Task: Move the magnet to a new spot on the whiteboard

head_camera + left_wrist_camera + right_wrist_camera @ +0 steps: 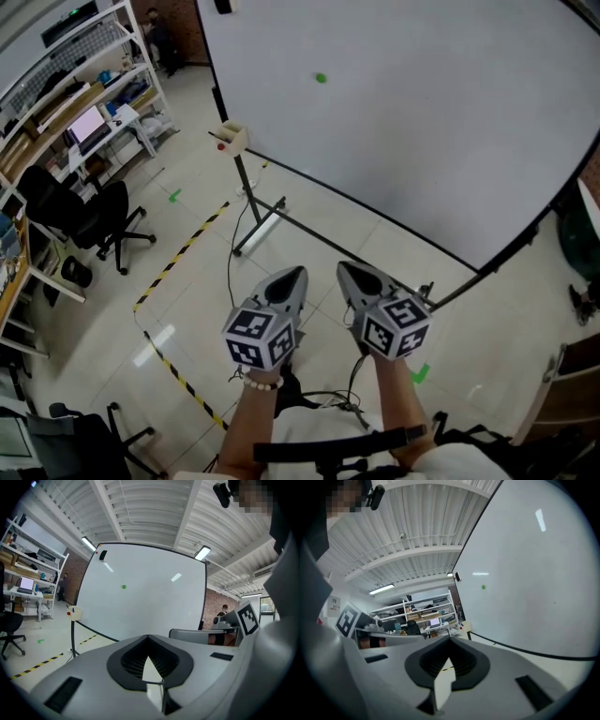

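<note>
High on the whiteboard (422, 112), well apart from both tongs, sits the magnet (321, 78), alone on the bare white surface. The left tongs (298, 274) and right tongs (344, 270) are both closed with nothing between them, held side by side low in front of the board. If they arrive closed, the tips would likely nudge the magnet sideways instead of taking it, and a hard push could rock the board on its stand (258, 230). That stand's foot and the loose cable (231, 272) on the floor lie between the person and the board, so a step forward risks a trip. The magnet is a small bright green dot, probably a round button, though it is too small to be sure; a thing that low and slick offers little edge to pinch
</note>
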